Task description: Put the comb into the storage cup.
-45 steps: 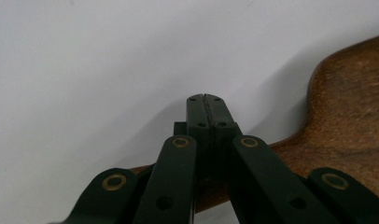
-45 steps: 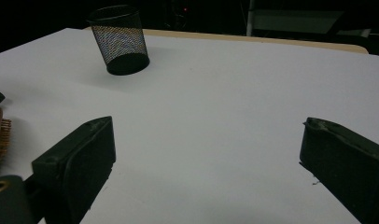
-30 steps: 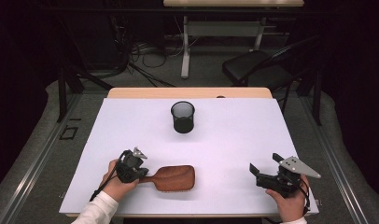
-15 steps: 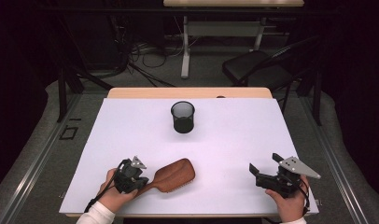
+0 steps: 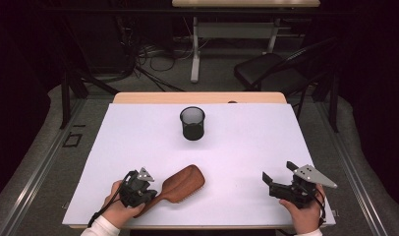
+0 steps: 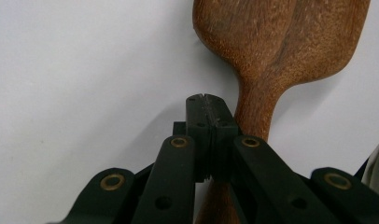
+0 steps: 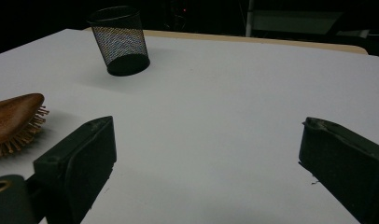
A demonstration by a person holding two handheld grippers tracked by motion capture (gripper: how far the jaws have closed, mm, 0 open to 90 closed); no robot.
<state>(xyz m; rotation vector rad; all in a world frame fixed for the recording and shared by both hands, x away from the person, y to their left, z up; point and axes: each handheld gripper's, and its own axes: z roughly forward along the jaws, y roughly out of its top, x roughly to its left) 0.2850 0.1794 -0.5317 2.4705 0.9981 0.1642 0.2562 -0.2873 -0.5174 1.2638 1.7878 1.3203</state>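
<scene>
Brush: the wooden hairbrush (image 5: 180,184) is lying bristles-down on the white table (image 5: 237,147), near the front edge, left of the middle.
Left gripper: the left gripper (image 6: 210,112) is sitting over the brush handle with its jaws pressed together; nothing is showing between the tips.
Right gripper: the right gripper (image 7: 206,154) is resting far right, jaws wide apart, holding nothing.
Cup: the black mesh cup (image 5: 192,123) is standing upright near the far middle; I cannot tell what is lying inside.
</scene>
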